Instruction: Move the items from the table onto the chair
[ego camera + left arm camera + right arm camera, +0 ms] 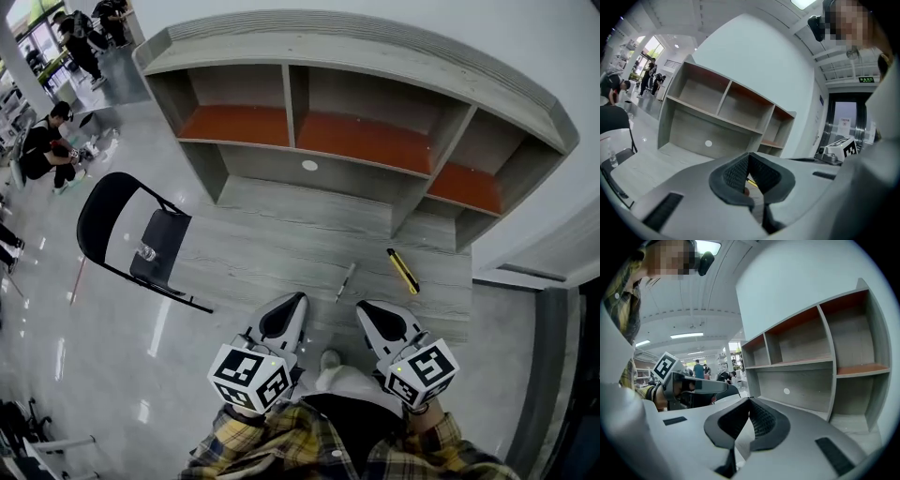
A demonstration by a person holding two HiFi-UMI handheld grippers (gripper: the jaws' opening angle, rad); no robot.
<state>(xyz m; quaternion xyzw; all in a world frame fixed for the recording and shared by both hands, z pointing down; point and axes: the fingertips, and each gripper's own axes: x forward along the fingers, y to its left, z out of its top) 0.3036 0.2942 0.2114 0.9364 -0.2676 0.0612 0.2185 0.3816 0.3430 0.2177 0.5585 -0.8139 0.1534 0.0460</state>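
Observation:
A yellow and black utility knife (pixel 403 271) and a slim silver pen (pixel 345 281) lie on the grey wooden table (pixel 281 244). To the left of the table stands the black folding chair (pixel 131 234), with a small clear bottle (pixel 147 251) on its seat. Both grippers hover over the table's near edge. My left gripper (pixel 294 300) is shut and holds nothing, and it sits just left of the pen. My right gripper (pixel 367 307) is also shut and empty, below the knife. In the left gripper view, the chair seat (pixel 621 154) and bottle (pixel 613 158) show at the far left.
A hutch with three orange-floored shelf bays (pixel 361 141) stands along the back of the table. A grey wall panel (pixel 553 244) is at the right. People (pixel 47 145) crouch and stand on the shiny floor far to the left, beyond the chair.

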